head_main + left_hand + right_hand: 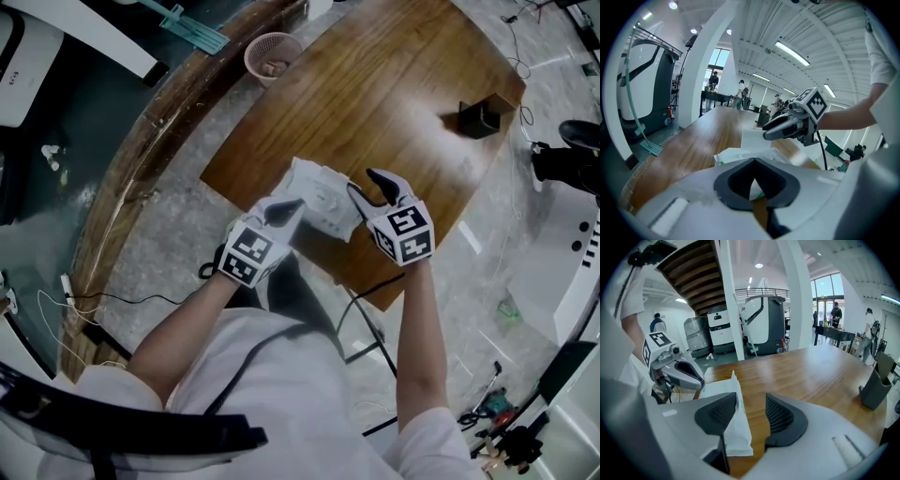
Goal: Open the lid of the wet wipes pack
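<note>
Pack position: the wet wipes pack [323, 199] lies on the wooden table [394, 84] near its front edge, between your two grippers.
Left gripper [753, 161]: you have its jaws clamped on the pack's end, and white and green wrapper shows between the pads. This probably anchors the pack so it cannot slide.
Right gripper [750, 399]: its jaws stand apart and press on nothing. The pack's edge lies beside one jaw, with bare table in the gap.
Lid: a pale flap stands just beside your right jaw tips. I cannot tell whether it is the lid.
Stage, judged: the pack is held steady and the lid is not yet gripped.
Risk: the soft wrapper may buckle if you pull.
</note>
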Demonstrator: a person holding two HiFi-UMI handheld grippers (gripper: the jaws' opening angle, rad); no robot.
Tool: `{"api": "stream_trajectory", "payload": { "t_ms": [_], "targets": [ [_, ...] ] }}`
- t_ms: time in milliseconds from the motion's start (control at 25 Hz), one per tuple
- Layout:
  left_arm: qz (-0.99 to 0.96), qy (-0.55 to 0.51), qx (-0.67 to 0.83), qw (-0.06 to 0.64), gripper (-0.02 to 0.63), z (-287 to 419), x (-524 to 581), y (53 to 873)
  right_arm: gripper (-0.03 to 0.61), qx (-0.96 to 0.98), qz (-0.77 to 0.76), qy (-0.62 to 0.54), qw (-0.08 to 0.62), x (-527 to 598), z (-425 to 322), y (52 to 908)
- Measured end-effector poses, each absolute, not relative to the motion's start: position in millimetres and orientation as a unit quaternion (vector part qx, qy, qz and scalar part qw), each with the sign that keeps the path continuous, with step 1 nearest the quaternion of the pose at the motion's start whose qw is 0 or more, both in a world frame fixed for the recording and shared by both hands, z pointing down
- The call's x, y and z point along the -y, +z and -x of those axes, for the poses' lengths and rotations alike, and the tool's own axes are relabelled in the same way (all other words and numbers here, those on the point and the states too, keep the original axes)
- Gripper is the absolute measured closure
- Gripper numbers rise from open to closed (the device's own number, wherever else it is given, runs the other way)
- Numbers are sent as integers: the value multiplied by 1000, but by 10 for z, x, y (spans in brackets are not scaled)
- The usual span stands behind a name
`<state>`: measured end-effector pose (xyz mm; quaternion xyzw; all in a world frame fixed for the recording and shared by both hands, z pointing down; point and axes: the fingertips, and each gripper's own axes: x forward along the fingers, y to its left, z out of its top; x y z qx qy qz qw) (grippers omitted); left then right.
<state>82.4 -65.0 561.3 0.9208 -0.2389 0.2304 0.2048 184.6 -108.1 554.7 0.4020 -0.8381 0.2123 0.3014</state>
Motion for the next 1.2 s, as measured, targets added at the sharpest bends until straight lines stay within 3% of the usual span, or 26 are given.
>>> {"api": "stream_trajectory", "payload": {
  "t_ms": [1200],
  "targets": [
    [-926, 237, 226, 189, 610, -777, 713, 5483, 377, 804, -456, 289, 250, 1189, -2024, 5853]
  ]
}}
